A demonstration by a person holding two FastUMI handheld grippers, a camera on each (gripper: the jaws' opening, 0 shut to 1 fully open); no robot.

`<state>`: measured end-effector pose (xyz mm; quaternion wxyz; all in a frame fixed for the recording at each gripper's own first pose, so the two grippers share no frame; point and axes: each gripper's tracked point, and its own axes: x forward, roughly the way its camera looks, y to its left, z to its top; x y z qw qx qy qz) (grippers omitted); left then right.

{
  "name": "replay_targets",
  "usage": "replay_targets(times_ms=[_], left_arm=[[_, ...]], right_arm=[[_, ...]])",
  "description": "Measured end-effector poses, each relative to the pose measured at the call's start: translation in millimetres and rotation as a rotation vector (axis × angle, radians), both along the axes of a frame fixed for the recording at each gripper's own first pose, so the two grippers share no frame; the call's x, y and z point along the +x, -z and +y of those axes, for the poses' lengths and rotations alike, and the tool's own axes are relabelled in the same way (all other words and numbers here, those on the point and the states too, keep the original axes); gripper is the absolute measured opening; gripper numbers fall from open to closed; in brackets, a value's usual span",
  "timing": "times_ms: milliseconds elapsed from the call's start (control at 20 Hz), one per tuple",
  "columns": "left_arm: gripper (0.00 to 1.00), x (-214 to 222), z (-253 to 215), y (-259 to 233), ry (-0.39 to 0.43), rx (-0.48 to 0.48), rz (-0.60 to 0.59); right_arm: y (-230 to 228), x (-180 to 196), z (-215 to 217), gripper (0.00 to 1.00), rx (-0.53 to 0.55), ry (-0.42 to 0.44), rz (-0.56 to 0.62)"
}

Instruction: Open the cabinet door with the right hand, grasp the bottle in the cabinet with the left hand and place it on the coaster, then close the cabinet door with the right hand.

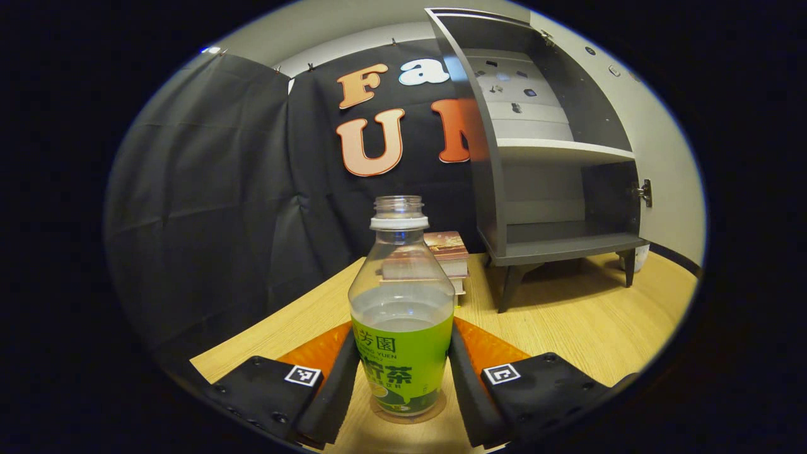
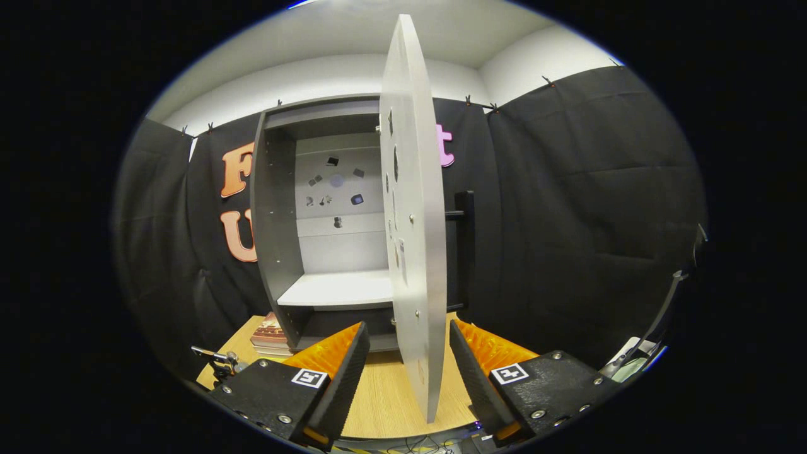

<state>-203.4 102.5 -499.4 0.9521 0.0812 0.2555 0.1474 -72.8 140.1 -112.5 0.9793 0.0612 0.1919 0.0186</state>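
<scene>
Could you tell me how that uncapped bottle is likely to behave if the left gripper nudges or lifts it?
The bottle has no cap and is about half full, so tilting it may spill. It looks like thin clear plastic, so a firm squeeze would probably dent it. Tall and narrow on the coaster, it could tip if pushed high.

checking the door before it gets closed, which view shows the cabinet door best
The right gripper view: the cabinet door stands open, edge-on between that claw's fingers, with its handle visible behind. The left gripper view catches the open cabinet and a hinge.
</scene>
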Motion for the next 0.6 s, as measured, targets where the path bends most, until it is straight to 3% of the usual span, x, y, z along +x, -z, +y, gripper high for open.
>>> replay_targets(times_ms=[250, 600], left_arm=[[0.79, -5.2, 10.7, 11.1, -0.013, -0.014, 0.008], [0.84, -13.7, 12.8, 20.2, 0.006, -0.056, 0.049]], right_arm=[[-5.4, -2.9, 3.8, 0.8, -0.008, -0.016, -0.012], [-0.2, -5.5, 1.6, 0.8, -0.001, -0.017, -0.007]])
